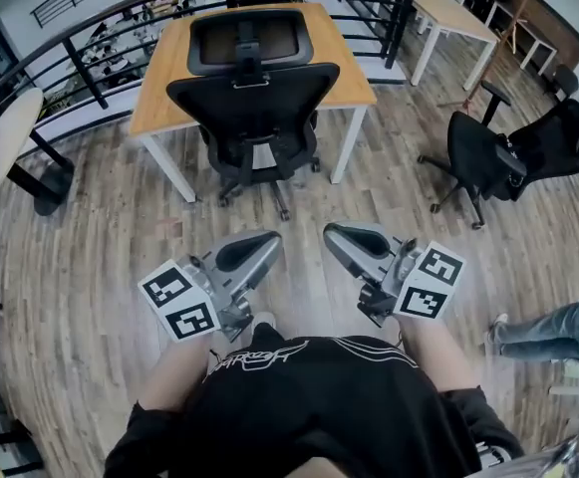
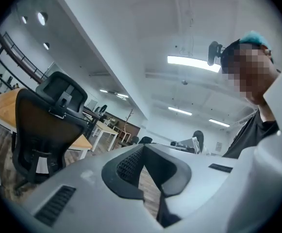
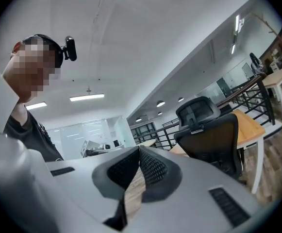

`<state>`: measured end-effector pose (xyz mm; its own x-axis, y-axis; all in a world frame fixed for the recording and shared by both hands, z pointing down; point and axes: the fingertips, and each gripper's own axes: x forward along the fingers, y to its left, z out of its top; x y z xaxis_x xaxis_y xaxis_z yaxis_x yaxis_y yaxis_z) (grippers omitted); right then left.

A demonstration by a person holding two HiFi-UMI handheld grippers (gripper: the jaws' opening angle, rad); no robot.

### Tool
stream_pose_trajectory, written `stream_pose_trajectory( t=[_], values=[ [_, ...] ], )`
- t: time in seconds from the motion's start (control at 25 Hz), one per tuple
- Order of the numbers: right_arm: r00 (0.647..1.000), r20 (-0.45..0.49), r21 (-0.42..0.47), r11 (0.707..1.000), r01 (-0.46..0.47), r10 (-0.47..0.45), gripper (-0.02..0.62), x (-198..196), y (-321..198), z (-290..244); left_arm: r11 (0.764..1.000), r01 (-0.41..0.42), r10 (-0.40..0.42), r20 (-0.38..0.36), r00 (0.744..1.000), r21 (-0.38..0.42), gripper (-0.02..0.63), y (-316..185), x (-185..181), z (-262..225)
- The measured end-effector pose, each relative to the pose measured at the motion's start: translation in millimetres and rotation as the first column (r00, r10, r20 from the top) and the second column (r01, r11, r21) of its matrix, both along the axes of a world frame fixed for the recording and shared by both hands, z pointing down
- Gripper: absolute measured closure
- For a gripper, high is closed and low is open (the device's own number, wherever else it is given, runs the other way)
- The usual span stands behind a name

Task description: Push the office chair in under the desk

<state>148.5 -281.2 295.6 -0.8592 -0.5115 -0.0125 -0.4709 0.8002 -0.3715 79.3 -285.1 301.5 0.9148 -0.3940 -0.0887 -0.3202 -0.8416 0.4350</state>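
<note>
A black mesh office chair (image 1: 254, 98) with a headrest stands at the front of the wooden desk (image 1: 169, 58) with white legs, its seat partly beneath the top. Both grippers are held close to my body, well short of the chair and touching nothing. My left gripper (image 1: 269, 239) is shut and empty, and so is my right gripper (image 1: 331, 232). In the left gripper view the shut jaws of that gripper (image 2: 143, 147) point level, with the chair (image 2: 39, 125) off to the left. In the right gripper view the shut gripper (image 3: 139, 149) has the chair (image 3: 211, 140) to its right.
A second black office chair (image 1: 498, 157) stands on the wood floor at the right. A white desk (image 1: 448, 13) is at the back right, a black railing (image 1: 90, 43) runs behind the desk, and a pale round table (image 1: 5, 132) stands at the left. A person's leg (image 1: 548, 332) shows at the right edge.
</note>
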Motion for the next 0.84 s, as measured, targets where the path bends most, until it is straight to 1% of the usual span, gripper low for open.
stream_pose_trajectory(
  t=[0.08, 0.24, 0.48, 0.56, 0.64, 0.84],
  values=[
    [1.0, 0.003, 0.017, 1.0, 0.006, -0.006, 0.554, 3, 9, -4, 1.0, 0.0, 0.0, 0.007, 1.0, 0.02, 0.599, 11, 5, -6],
    [1.0, 0.004, 0.06, 0.998, 0.021, -0.021, 0.554, 13, 35, -17, 0.998, 0.006, -0.006, -0.006, 1.0, 0.067, 0.598, 41, 18, -25],
    [0.999, -0.01, 0.127, 0.991, 0.033, -0.032, 0.554, 22, 63, -32, 0.992, -0.008, 0.005, 0.024, 1.0, 0.128, 0.599, 76, 33, -36],
    [0.999, -0.009, 0.139, 0.99, 0.034, -0.033, 0.554, 23, 66, -35, 0.989, 0.002, -0.009, 0.044, 0.999, 0.147, 0.6, 81, 34, -37],
    [0.999, -0.005, 0.147, 0.988, 0.045, -0.045, 0.554, 23, 70, -37, 0.987, 0.014, -0.024, 0.057, 0.998, 0.158, 0.6, 83, 35, -37],
    [0.997, -0.009, 0.17, 0.982, 0.081, -0.081, 0.554, 22, 85, -43, 0.987, 0.034, -0.042, 0.052, 0.998, 0.158, 0.6, 89, 36, -39]
  ],
)
